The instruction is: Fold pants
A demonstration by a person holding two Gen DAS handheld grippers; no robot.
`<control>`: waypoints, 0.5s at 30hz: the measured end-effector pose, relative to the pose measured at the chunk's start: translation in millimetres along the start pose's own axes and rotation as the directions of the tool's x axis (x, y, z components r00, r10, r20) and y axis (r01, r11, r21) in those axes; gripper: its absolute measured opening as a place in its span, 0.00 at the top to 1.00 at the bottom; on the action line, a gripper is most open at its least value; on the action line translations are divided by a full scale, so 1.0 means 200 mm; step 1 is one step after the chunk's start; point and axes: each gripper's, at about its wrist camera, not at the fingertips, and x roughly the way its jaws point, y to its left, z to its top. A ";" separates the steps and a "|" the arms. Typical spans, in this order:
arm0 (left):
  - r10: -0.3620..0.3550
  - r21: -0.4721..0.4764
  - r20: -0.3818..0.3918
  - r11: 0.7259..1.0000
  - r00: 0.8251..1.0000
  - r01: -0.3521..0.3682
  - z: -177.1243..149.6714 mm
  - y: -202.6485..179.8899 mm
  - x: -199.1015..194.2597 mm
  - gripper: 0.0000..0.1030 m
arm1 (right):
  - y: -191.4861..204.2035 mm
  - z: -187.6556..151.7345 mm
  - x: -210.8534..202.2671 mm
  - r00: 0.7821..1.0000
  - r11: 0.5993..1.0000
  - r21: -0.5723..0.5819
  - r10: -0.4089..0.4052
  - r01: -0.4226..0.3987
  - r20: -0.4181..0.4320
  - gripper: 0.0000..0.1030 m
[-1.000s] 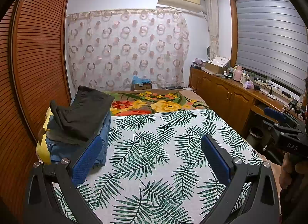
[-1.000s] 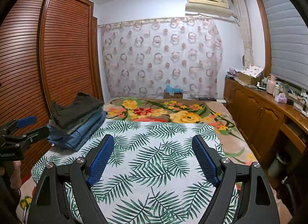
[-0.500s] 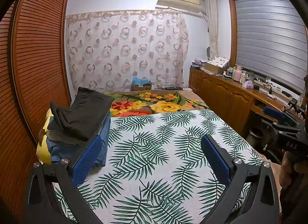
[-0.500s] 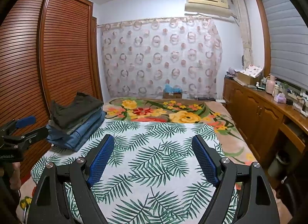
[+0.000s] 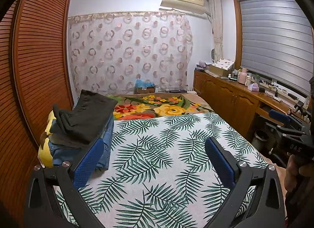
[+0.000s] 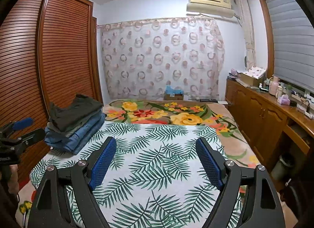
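Note:
A stack of folded pants (image 5: pixel 82 126) (image 6: pixel 76 122) lies at the bed's left side: dark grey pairs on top, blue jeans below, something yellow underneath. My left gripper (image 5: pixel 155 143) hovers open above the palm-leaf sheet (image 5: pixel 157 149), its left pad close to the stack, nothing between its blue pads. My right gripper (image 6: pixel 156 143) stands open over the same sheet (image 6: pixel 157 161), empty too. Each gripper appears at the edge of the other's view, held in a hand: the right one (image 5: pixel 290 128), the left one (image 6: pixel 17 129).
A floral blanket (image 6: pixel 166 112) covers the bed's far end. A slatted wooden wardrobe (image 6: pixel 39 61) rises close on the left. A wooden cabinet (image 6: pixel 265 114) cluttered with bottles and boxes runs along the right, under a window blind. A patterned curtain (image 5: pixel 129 51) hangs behind.

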 end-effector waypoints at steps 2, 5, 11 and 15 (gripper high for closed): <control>0.000 -0.001 0.000 1.000 1.000 0.000 0.00 0.00 0.00 0.00 | -0.01 0.00 0.00 1.000 1.000 0.003 -0.002 0.002 0.000 0.18; -0.001 -0.002 0.000 1.000 1.000 0.001 0.00 0.00 0.00 0.00 | -0.01 0.00 0.00 1.000 1.000 0.002 -0.002 0.002 0.000 0.18; -0.001 -0.001 0.001 1.000 1.000 0.001 0.00 0.00 0.00 0.00 | -0.01 0.00 0.00 1.000 1.000 0.004 -0.001 0.001 0.000 0.18; 0.000 -0.002 0.000 1.000 1.000 0.000 0.00 0.00 0.00 0.00 | -0.01 0.00 0.00 1.000 1.000 0.007 -0.002 0.002 0.004 0.18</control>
